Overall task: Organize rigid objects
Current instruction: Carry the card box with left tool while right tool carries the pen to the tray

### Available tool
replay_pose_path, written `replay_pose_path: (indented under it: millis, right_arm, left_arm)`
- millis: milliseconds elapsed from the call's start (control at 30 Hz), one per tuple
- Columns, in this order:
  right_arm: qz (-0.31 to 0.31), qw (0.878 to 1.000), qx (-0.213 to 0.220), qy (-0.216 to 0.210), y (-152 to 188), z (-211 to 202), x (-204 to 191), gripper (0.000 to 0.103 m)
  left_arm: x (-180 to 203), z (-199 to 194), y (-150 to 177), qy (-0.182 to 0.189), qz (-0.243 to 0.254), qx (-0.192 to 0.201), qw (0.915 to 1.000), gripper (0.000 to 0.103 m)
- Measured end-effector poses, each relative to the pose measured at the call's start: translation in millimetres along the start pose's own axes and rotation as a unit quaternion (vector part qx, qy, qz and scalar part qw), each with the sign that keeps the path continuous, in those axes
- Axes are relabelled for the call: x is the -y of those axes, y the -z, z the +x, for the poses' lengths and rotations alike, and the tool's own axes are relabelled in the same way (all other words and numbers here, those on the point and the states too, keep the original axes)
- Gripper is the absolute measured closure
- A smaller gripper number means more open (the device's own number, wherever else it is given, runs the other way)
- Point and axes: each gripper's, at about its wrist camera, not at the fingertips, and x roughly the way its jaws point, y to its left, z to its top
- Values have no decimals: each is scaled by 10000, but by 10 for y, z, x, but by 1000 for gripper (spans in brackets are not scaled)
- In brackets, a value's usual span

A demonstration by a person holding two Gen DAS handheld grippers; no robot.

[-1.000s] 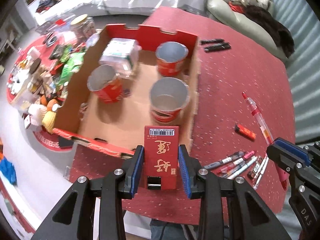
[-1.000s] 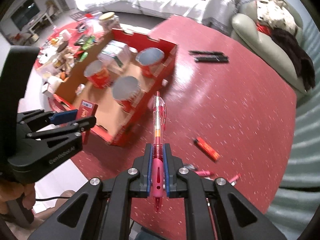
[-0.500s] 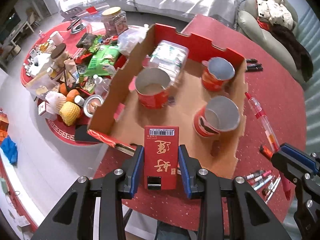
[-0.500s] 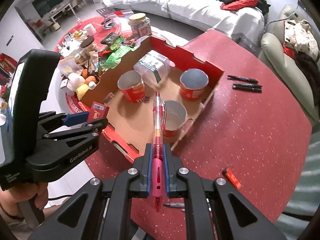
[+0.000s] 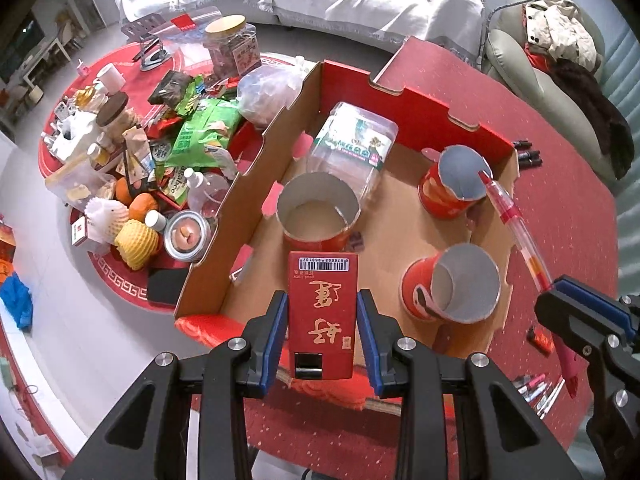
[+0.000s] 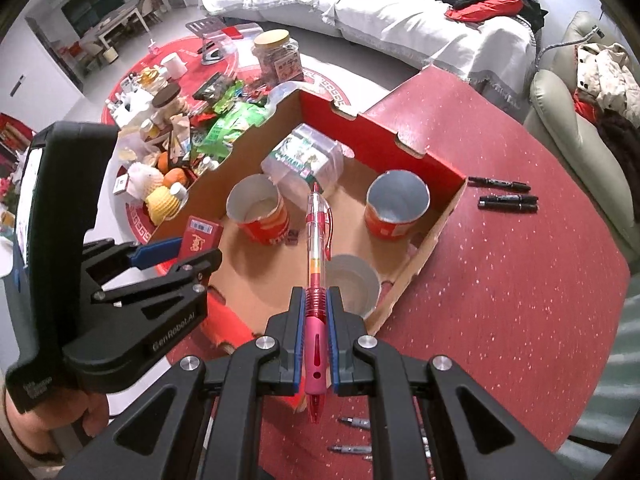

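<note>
Where the red surface (image 6: 500, 300) fills the right of both views: it carries the box, loose pens and markers.
Cardboard box (image 5: 256, 184): open-topped, red outside, brown inside, standing on the surface near its left edge.
Clear plastic container (image 5: 352, 148): lying on its side at the far end of the box, green label up.
Three red cups (image 5: 316, 212): upright inside the box, open mouths up; one near the container, one (image 5: 456, 184) at the far right corner, one (image 5: 452, 292) by the near right wall.
Left gripper (image 5: 322, 340): jaws closed on a red packet (image 5: 322, 312), held above the box's near wall; barcode end points forward.
Right gripper (image 6: 314, 334): jaws pinching a red pen (image 6: 316, 248) by its pink grip, the barrel pointing forward over the box, above the nearest cup (image 6: 352, 284).
Black markers (image 6: 504, 196): two, lying side by side on the surface beyond the box's far right corner.
Small red item (image 5: 540, 338): flat on the surface, just right of the box.
</note>
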Motion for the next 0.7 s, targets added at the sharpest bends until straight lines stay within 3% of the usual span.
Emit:
replay_pose_path:
  millis: [700]
  right_arm:
    - [1076, 9941, -158, -63, -490, 575, 332, 93]
  left_arm:
    - [317, 424, -417, -29, 86, -131, 9999, 67]
